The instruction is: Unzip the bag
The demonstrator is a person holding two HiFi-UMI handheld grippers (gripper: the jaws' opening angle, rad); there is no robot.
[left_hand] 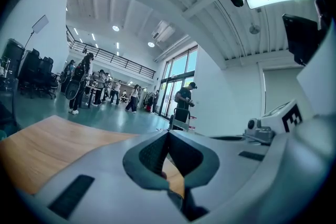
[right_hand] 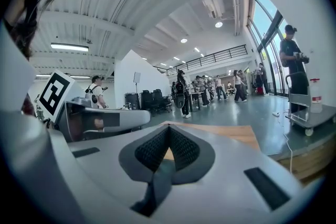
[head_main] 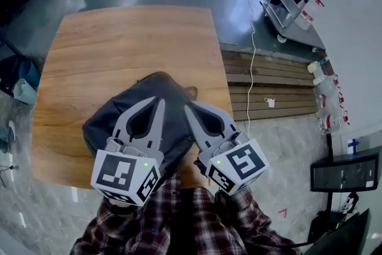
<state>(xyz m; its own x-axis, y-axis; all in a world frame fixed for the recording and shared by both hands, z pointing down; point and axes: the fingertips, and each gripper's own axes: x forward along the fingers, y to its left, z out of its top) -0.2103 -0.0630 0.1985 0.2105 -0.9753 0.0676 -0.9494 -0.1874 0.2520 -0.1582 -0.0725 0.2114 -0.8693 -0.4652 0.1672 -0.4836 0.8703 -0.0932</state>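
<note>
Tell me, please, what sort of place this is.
Probably a large indoor hall or open workspace: a high ceiling with a balcony railing, tall glazed doors, and groups of people standing about.

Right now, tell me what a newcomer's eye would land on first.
The left gripper and right gripper, grey with black-and-white marker cubes, fill the near foreground, jaws together and empty. Under them a dark bag lies near the front edge of a wooden table.

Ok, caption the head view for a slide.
Jaws shut, the left gripper and right gripper poised over a dark bag on a wooden table.
</note>
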